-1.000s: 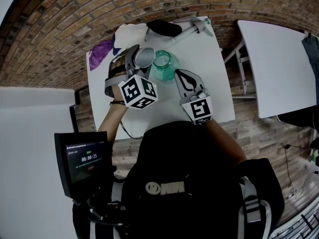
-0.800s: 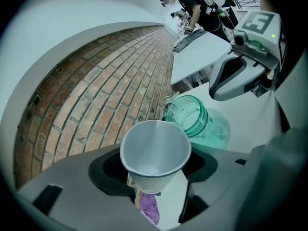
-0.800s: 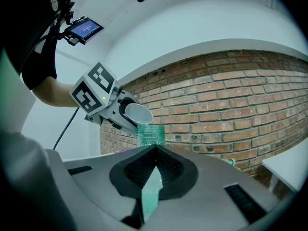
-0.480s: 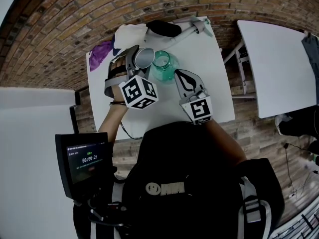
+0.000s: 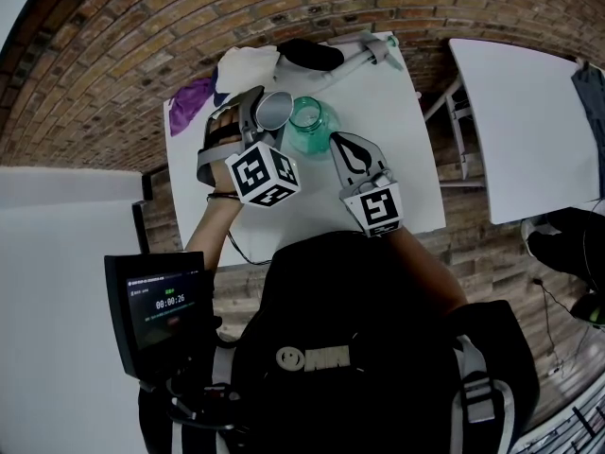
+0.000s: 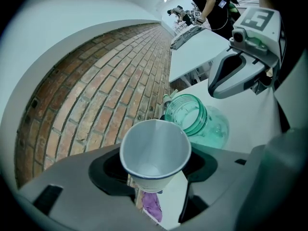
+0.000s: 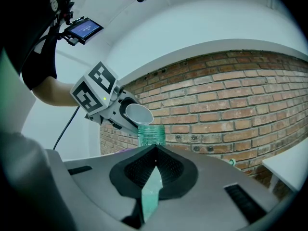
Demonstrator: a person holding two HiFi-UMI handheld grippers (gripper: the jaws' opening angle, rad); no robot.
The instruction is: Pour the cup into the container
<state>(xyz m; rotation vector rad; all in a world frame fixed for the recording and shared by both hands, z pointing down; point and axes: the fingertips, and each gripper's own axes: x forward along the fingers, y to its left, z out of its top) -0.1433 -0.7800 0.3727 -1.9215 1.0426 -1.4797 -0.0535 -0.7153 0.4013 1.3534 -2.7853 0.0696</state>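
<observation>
Unmoved, left gripper (image 5: 268,112) clamps tapered cup (image 6: 155,149) beside ribbed green jar (image 6: 198,120).

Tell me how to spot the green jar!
Find the white table by the brick wall. Near its middle stands the jar. It is the only see-through green thing, right beside a tilted white cup.

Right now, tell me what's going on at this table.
A person works with two handheld grippers over a white table. The left gripper is closed on a white paper cup and holds it tipped toward the mouth of a green glass jar. The inside of the cup looks empty. The right gripper is shut and holds nothing, pointing at the jar from close by.
</observation>
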